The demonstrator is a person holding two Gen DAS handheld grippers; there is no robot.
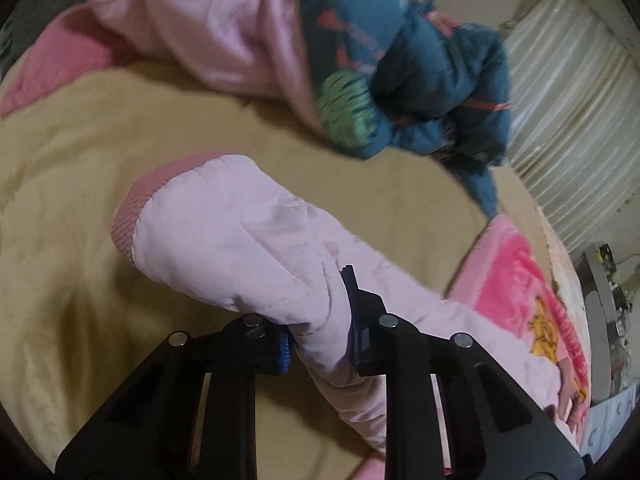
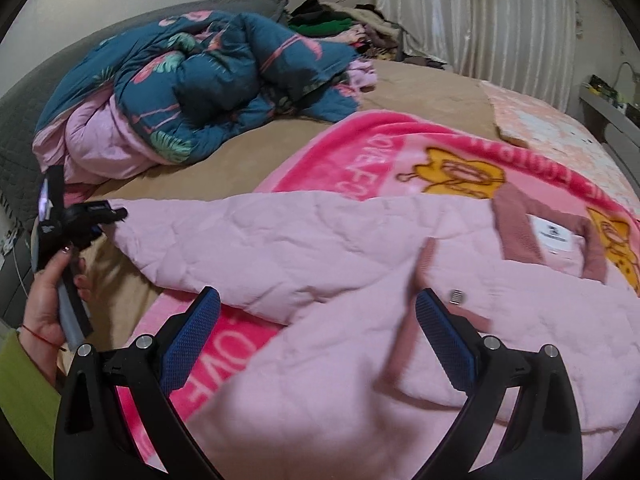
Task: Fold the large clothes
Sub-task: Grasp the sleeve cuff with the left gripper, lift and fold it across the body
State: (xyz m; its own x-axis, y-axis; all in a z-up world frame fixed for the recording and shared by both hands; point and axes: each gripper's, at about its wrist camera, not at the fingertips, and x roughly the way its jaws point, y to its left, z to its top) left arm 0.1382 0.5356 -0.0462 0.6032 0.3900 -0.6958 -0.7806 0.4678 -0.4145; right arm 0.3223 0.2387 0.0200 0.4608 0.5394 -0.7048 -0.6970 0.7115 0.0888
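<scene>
A pale pink quilted jacket (image 2: pixel 400 280) lies spread on a bright pink cartoon blanket (image 2: pixel 400 152) on the bed. Its collar with a white label (image 2: pixel 554 236) is at the right. My left gripper (image 1: pixel 320 340) is shut on the jacket's sleeve (image 1: pixel 240 232), just behind the ribbed darker pink cuff (image 1: pixel 132 208), and holds it above the tan bedsheet. The left gripper also shows in the right wrist view (image 2: pixel 104 216), at the sleeve's end. My right gripper (image 2: pixel 318 316) is open and hovers just above the jacket's front, holding nothing.
A crumpled teal flamingo-print duvet with pink lining (image 2: pixel 208 88) lies at the head of the bed (image 2: pixel 420 88). A pile of dark clothes (image 2: pixel 348 28) sits at the far corner. Pale curtains (image 2: pixel 480 12) hang behind. A shelf (image 2: pixel 608 100) stands at the right.
</scene>
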